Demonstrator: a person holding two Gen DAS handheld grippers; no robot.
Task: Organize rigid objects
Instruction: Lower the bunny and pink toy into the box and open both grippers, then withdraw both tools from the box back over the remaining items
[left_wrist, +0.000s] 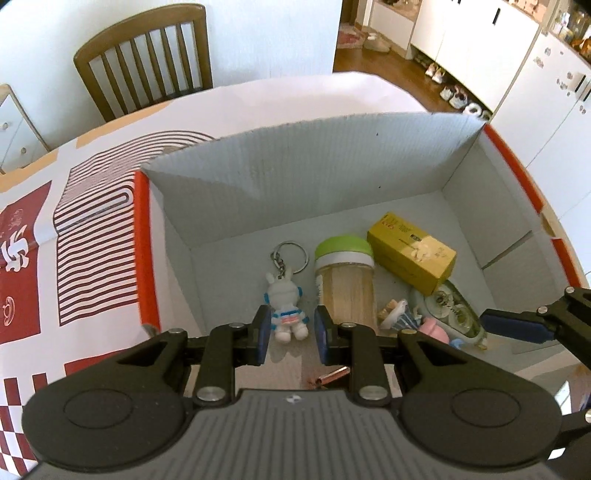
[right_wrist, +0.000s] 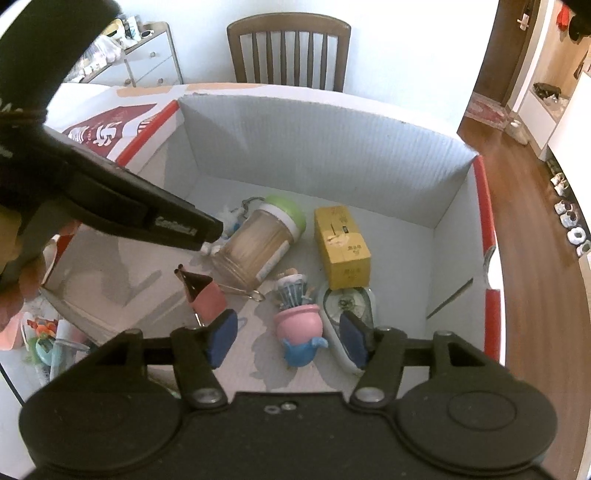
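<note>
A grey-lined cardboard box holds the objects. On its floor lie a white rabbit-astronaut keychain, a toothpick jar with a green lid, a yellow box, a correction-tape dispenser and a pink-and-blue figurine. My left gripper is open, its pads either side of the keychain, which lies on the floor. My right gripper is open above the figurine, holding nothing. A pink binder clip lies left of the figurine.
The box stands on a table with a red-and-white patterned sheet. A wooden chair stands behind the table. The box's red-edged rims rise on both sides. More small toys lie outside the box at the left.
</note>
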